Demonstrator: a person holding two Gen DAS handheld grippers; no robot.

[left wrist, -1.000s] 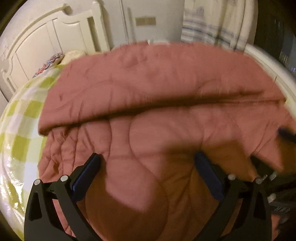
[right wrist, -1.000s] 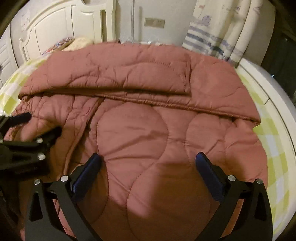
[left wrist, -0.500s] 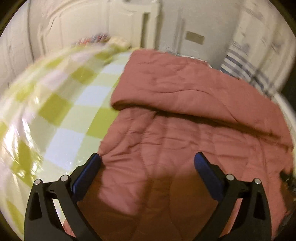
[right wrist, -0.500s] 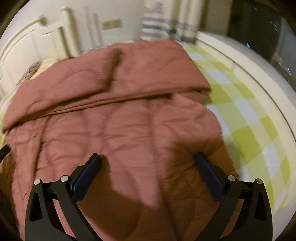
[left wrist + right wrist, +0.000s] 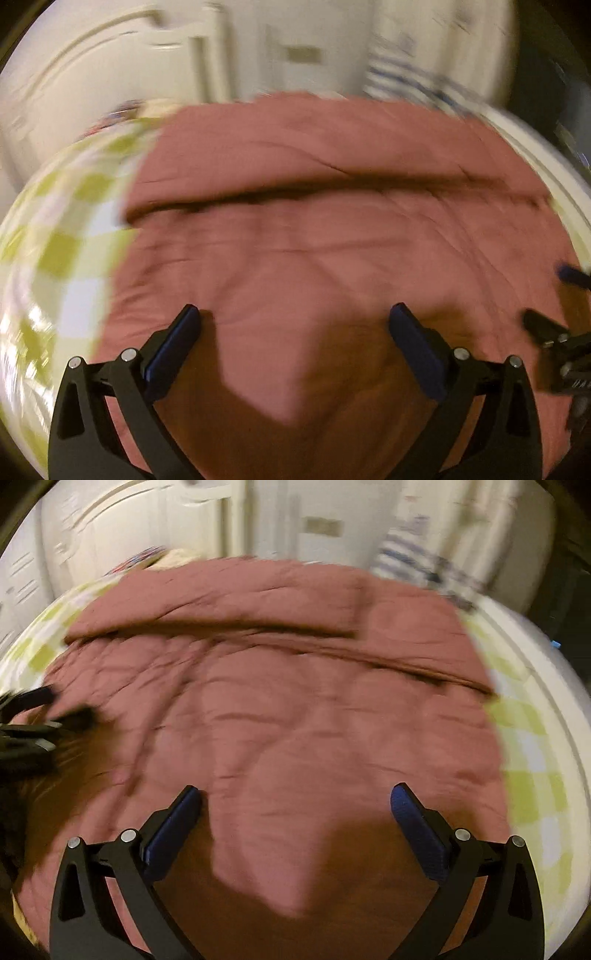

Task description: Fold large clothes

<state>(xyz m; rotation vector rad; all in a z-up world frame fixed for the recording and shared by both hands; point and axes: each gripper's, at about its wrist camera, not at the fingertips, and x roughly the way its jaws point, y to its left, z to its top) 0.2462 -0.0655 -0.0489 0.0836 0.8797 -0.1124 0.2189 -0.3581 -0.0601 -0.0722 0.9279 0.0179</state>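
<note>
Big pink quilted coat (image 5: pixel 332 240) spread flat across the checked bed (image 5: pixel 62 251), far edge already folded over toward the middle. Left gripper (image 5: pixel 293 325) above the near part of the coat, fingers (image 5: pixel 173 343) spread wide, nothing held. Right gripper (image 5: pixel 295 805) the same: wide open, holding nothing, over the near part too.

Possible trouble: grabbing only the top layer (thick, puffy cloth), so the fold slips and goes crooked. Pulling one side more than the other, so the edges don't line up.

Left view only: lots of checked bed past the coat's left edge, plus the other gripper at the right rim. Right view only: bed's right edge (image 5: pixel 532 738) and a second fold line near the coat's far right corner.
</note>
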